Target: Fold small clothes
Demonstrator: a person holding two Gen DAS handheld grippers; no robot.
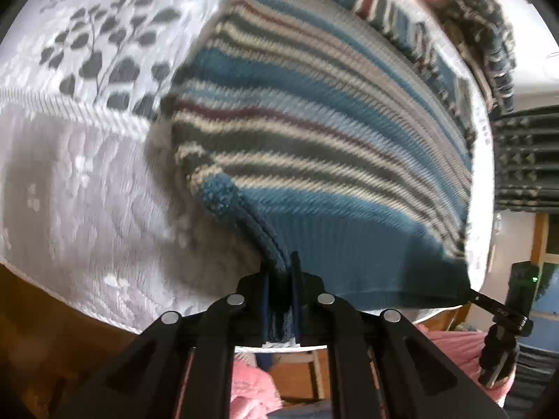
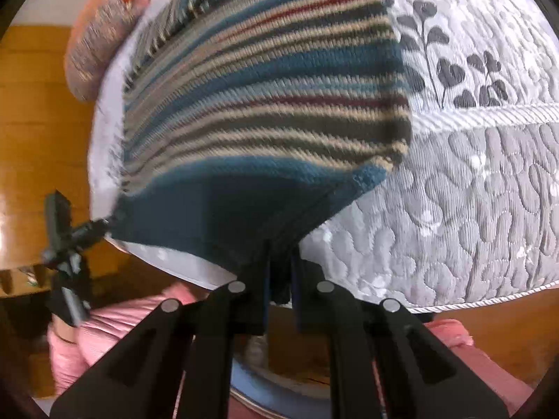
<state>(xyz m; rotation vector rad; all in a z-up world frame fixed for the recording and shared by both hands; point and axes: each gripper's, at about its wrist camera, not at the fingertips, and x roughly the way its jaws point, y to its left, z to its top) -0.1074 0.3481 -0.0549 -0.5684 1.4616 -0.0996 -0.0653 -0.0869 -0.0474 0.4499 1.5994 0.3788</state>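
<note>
A small knitted sweater (image 1: pixel 314 132) with blue, cream, grey and maroon stripes and a plain blue hem lies spread on a white quilted mattress (image 1: pixel 87 181). My left gripper (image 1: pixel 281 272) is shut on one corner of the blue hem, lifting it slightly off the mattress. In the right wrist view the same sweater (image 2: pixel 265 97) fills the centre, and my right gripper (image 2: pixel 281 269) is shut on the opposite hem corner. Each gripper shows in the other's view at the far hem corner: the right gripper (image 1: pixel 503 317) and the left gripper (image 2: pixel 70 244).
The mattress (image 2: pixel 471 192) carries a grey leaf print and a corded edge. More knitwear (image 2: pixel 97 45) is heaped beyond the sweater. A pink garment (image 2: pixel 101 335) sits below the mattress edge, above a wooden floor (image 2: pixel 38 129). A dark patterned curtain (image 1: pixel 527 160) hangs at right.
</note>
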